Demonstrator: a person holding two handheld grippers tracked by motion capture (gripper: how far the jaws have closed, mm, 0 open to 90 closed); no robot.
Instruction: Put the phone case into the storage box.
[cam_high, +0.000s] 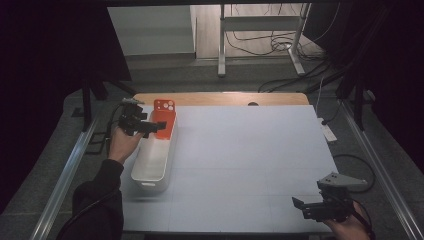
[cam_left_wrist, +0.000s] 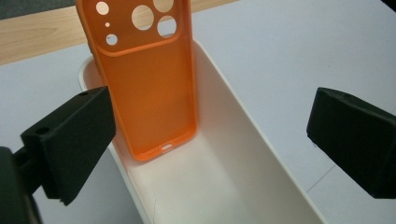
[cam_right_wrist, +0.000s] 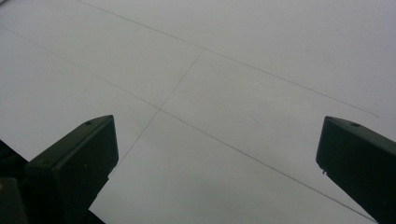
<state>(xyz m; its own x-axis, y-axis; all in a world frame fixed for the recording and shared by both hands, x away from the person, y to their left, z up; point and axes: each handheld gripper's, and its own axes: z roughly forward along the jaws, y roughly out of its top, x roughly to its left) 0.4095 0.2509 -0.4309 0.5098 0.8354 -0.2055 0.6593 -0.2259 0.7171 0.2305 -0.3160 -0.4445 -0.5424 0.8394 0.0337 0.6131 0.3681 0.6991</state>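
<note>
The orange phone case (cam_left_wrist: 147, 88) leans upright inside the white bin's (cam_left_wrist: 233, 112) far end: light, floppy, best pinched by 1 side edge. The left gripper (cam_high: 156, 126) gapes empty.

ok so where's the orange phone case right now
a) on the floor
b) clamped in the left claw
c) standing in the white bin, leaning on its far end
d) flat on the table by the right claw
c: the case stands tilted against the bin's far end, and the left claw is open around empty space, touching nothing.
</note>
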